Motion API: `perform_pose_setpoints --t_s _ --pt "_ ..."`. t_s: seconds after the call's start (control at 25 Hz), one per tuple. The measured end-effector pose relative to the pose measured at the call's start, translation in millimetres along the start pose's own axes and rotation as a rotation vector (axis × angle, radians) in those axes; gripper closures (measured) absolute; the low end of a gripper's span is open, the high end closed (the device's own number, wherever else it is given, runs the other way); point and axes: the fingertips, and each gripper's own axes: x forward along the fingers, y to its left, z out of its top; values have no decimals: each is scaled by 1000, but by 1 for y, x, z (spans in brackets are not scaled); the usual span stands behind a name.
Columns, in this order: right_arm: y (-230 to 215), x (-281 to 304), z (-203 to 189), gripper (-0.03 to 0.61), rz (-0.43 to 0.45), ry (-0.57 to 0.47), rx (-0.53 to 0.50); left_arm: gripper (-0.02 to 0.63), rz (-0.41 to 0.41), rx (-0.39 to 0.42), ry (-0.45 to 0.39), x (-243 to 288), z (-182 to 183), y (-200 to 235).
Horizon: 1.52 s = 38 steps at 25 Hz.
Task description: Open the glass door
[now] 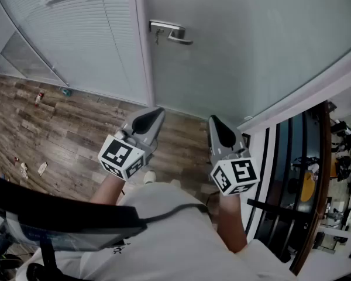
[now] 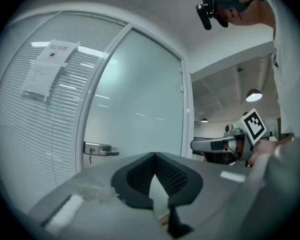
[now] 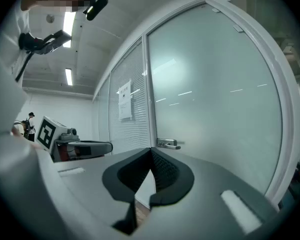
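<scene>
A frosted glass door [image 1: 251,45] stands closed ahead of me, with a metal lever handle [image 1: 171,32] and a key under it near its left edge. The same handle [image 2: 101,149] shows in the left gripper view and the handle [image 3: 168,143] in the right gripper view. My left gripper [image 1: 158,112] is held level, well short of the door, jaws shut and empty. To its right my right gripper [image 1: 212,120] points the same way, also shut with nothing in it. Both are clearly below and apart from the handle.
Left of the door is a fixed glass panel with blinds [image 1: 76,34] and a paper notice [image 2: 47,69]. Wood floor [image 1: 64,139] carries small scraps of litter [image 1: 40,97]. A white frame and dark shelving [image 1: 298,174] lie to the right.
</scene>
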Motion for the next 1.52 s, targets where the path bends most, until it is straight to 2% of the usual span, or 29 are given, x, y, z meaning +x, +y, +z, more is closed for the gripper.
perform_pose_setpoints --t_s 0.56,1.12,1.32,1.52 --pt "5 11 2 571 71 -7 1 611 92 6 -4 2 5 6" --pt "-28 26 -9 569 110 -1 -10 612 197 21 3 13 -3 6" --pt "-33 36 -14 569 107 4 6 612 204 20 8 20 -6 11" --pt "-32 59 -10 569 101 12 -6 611 198 21 -10 28 0 35"
